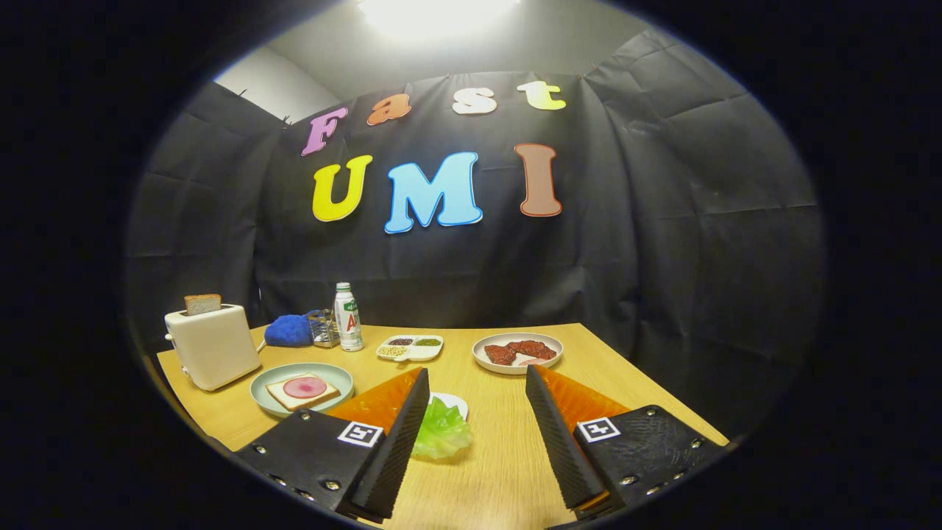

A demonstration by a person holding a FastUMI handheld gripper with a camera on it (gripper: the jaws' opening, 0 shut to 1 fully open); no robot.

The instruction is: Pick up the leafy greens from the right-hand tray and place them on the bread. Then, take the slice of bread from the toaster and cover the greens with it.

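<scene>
Now, greens: crinkled light-green lettuce leaf on a small white dish, just beside the tool's left finger
Tool: wide open, holding nothing
Bread: slice with pink ham round on pale green plate
Toaster: cream toaster holding a brown slice
Surface: light wooden surface

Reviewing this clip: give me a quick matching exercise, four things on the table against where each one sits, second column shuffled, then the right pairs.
Things:
1. leafy greens
2. bread slice with a pink round
3. plain bread slice
4. bottle

Places:
A. sticking up from the toaster
B. on the pale green plate
C. standing beside the blue cloth
D. beside the left finger of the open gripper

Pairs: 1-D, 2-B, 3-A, 4-C
</scene>
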